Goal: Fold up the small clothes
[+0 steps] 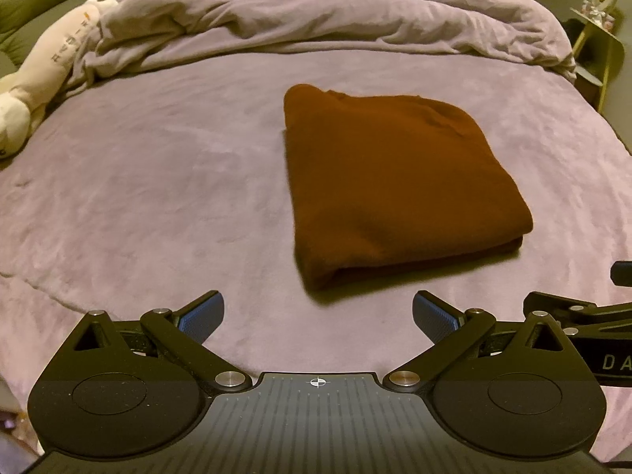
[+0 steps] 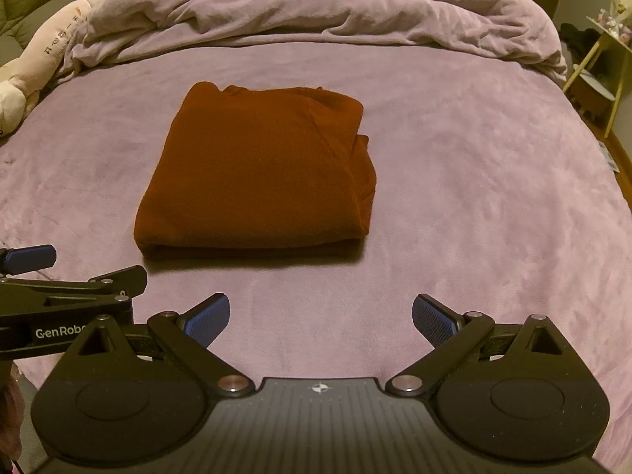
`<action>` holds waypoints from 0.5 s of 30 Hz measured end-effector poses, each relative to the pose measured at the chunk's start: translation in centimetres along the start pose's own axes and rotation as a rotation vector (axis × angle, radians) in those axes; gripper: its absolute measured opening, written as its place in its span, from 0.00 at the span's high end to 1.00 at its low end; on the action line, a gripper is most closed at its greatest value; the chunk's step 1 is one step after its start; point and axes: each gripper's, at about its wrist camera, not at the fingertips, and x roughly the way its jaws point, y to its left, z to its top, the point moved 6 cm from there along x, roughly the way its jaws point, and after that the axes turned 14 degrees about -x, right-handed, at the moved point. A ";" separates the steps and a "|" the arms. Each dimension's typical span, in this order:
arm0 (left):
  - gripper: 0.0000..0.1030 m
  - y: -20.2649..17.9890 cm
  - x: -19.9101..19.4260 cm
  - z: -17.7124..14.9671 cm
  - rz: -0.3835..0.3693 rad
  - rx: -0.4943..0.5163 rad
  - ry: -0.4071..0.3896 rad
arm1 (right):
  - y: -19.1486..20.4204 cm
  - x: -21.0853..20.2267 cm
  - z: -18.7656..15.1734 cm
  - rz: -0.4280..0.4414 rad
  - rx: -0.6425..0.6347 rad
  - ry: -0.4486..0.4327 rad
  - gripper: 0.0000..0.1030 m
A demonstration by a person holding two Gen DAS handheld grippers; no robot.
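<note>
On the purple bed (image 1: 158, 197), the rust-brown garment (image 1: 395, 181) lies folded into a compact rectangle; folding looks finished. Left hand-held gripper (image 1: 318, 318) and right hand-held gripper (image 2: 320, 320) both gape empty, near it.

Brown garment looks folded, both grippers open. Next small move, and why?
Probably none on the cloth: back both away. The brown garment lies as a neat stacked rectangle on the purple bedspread; left gripper and right gripper are open, short of it, holding nothing.
</note>
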 end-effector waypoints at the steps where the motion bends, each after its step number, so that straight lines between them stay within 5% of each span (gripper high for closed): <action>1: 0.00 0.0 0.0 0.0 0.001 -0.001 -0.001 | 0.0 0.0 0.0 -0.001 -0.001 0.000 0.04; 15: 0.00 -0.2 -0.2 0.0 -0.010 0.002 0.005 | 0.0 -0.3 0.1 -0.008 -0.001 0.000 0.04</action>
